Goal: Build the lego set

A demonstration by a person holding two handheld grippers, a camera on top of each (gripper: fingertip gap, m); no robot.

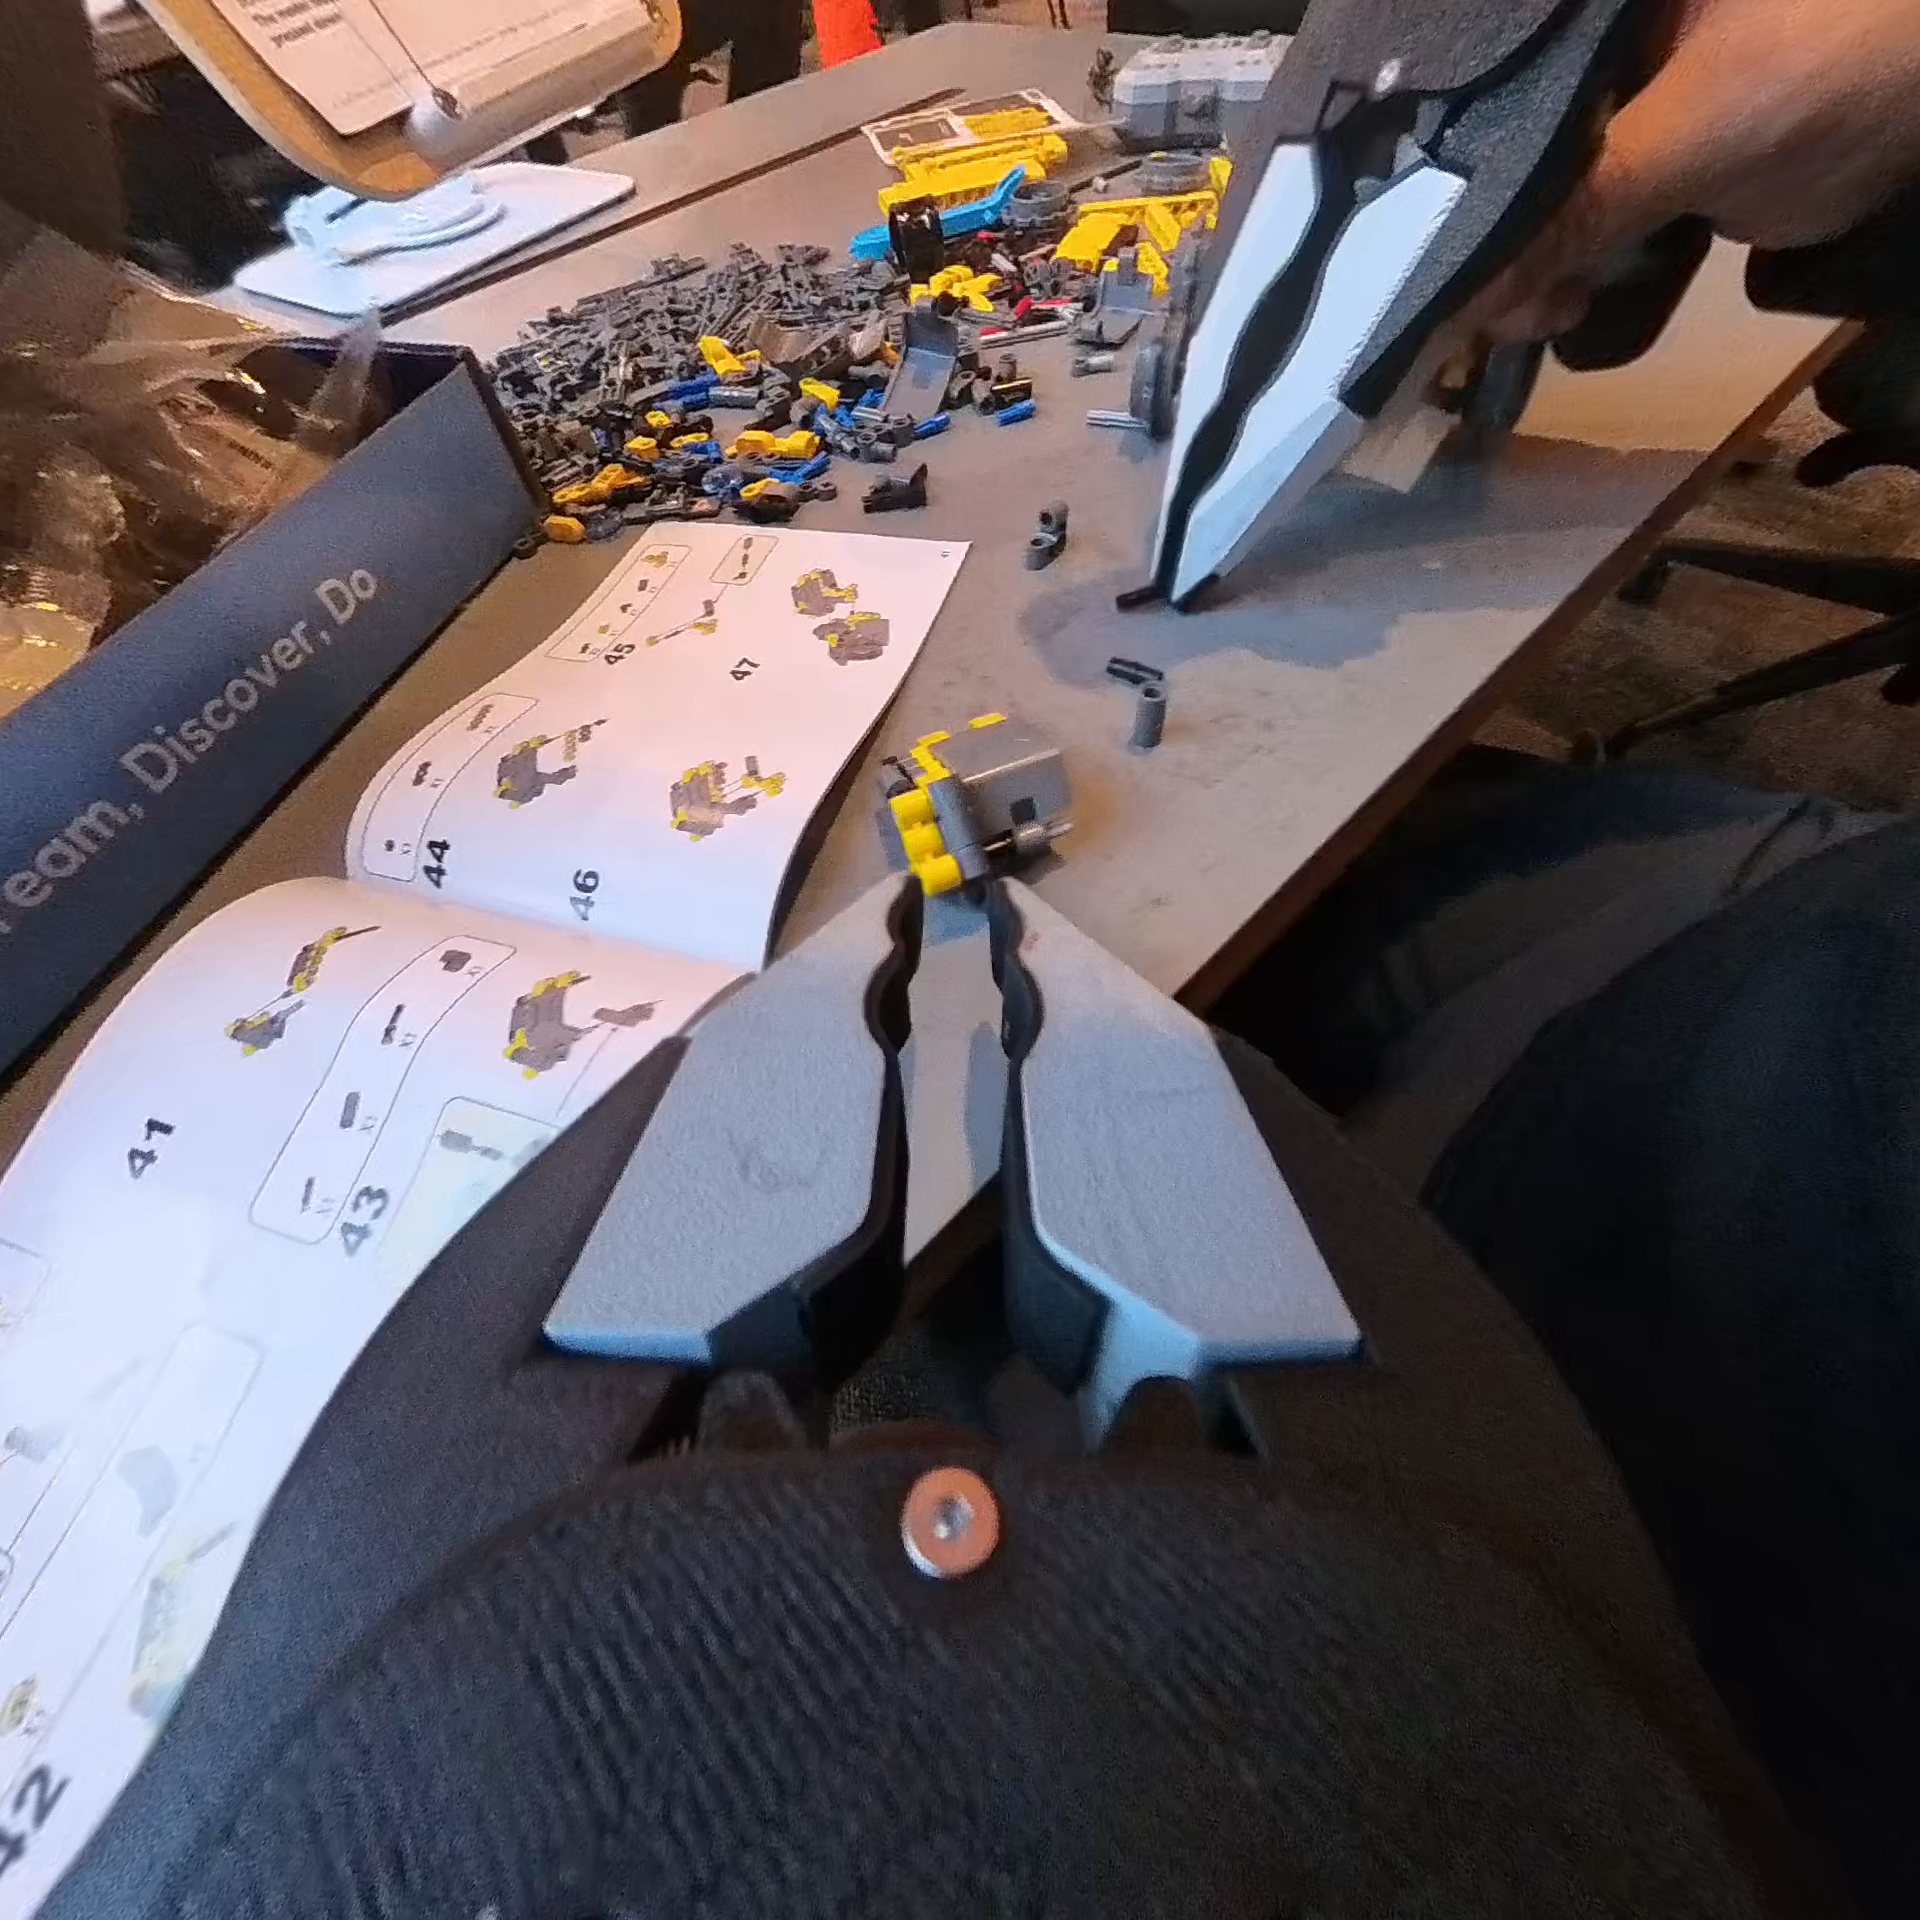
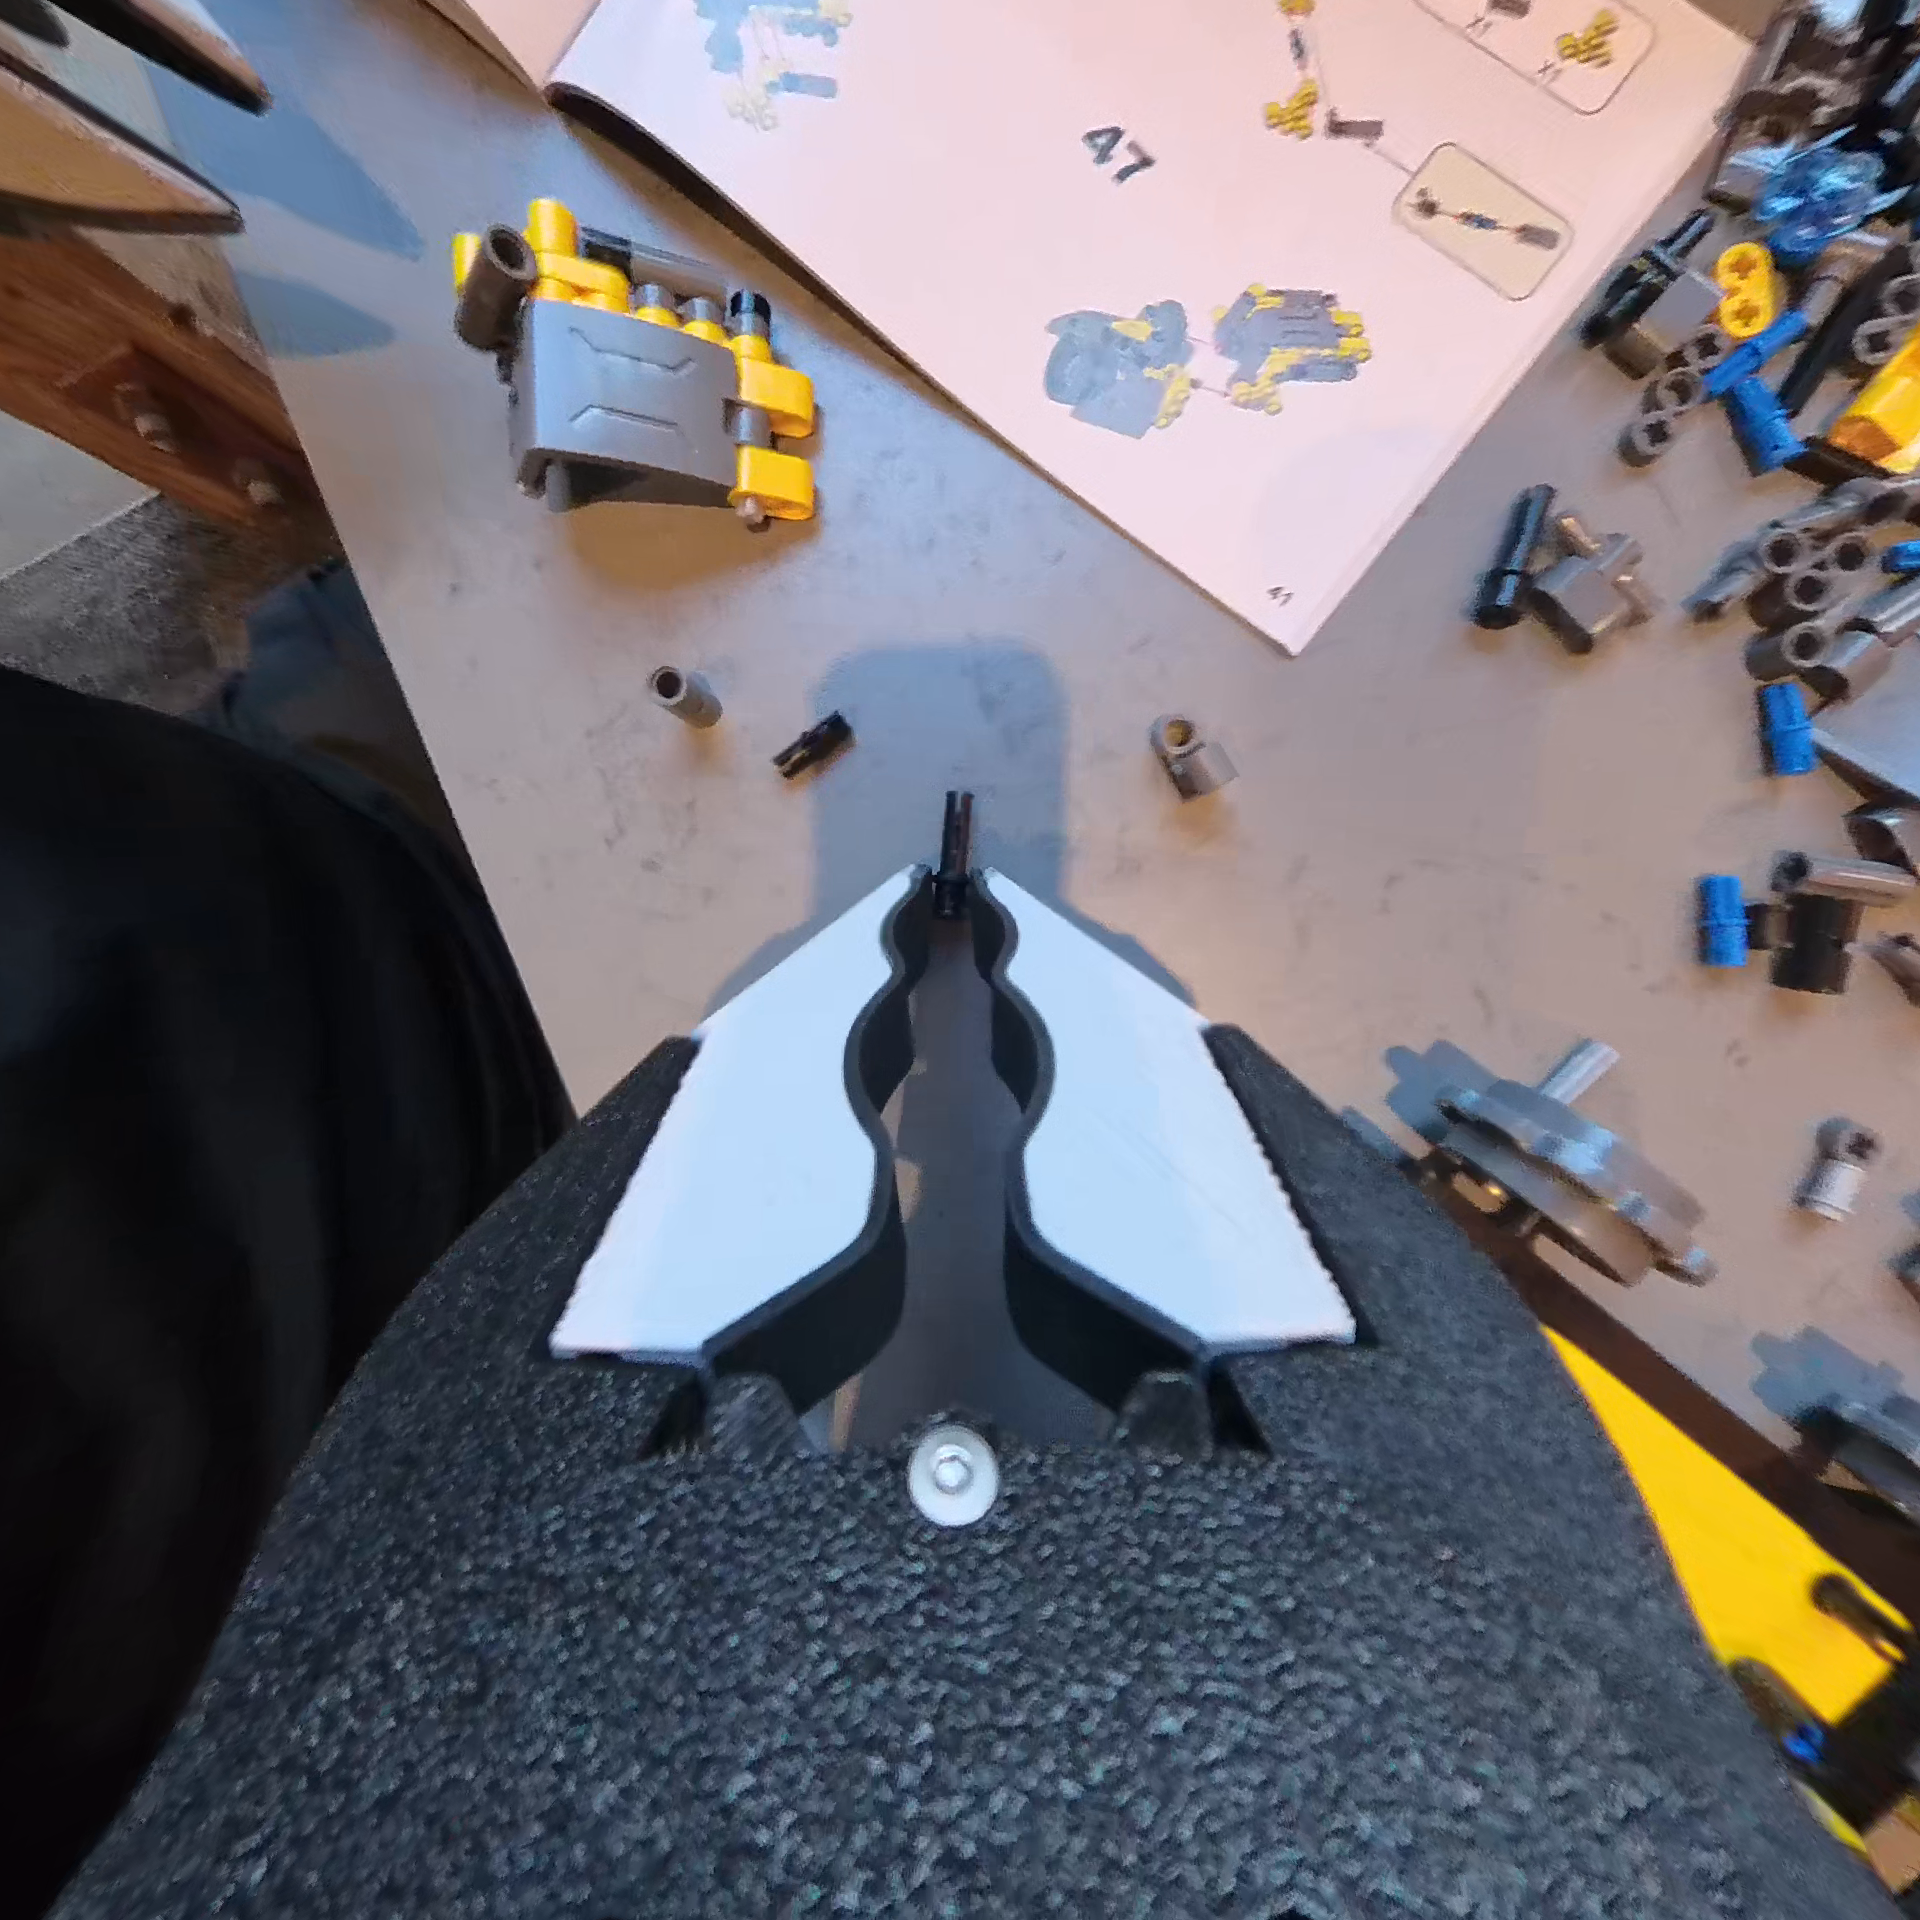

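Note:
My right gripper (image 2: 953, 878) is shut on a small black pin (image 2: 953, 847) that sticks out past its fingertips, just above the grey table (image 2: 1403, 831). It also shows in the left wrist view (image 1: 1169, 597), held by a hand (image 1: 1714, 135), tips down near the tabletop. A small grey-and-yellow brick assembly (image 1: 971, 800) lies on the table near the front edge, and also shows in the right wrist view (image 2: 634, 384). My left gripper (image 1: 954, 899) hovers just short of it. Its jaws stand a narrow gap apart, with nothing between them.
An open instruction booklet (image 1: 644, 727) lies left of the assembly. A grey sleeve (image 2: 686, 696), a black pin (image 2: 814, 744) and a grey connector (image 2: 1193, 756) lie loose near the right gripper. A pile of small pieces (image 1: 727, 395) and a dark box (image 1: 239, 665) sit behind. Left tips to right tips: about 15 cm.

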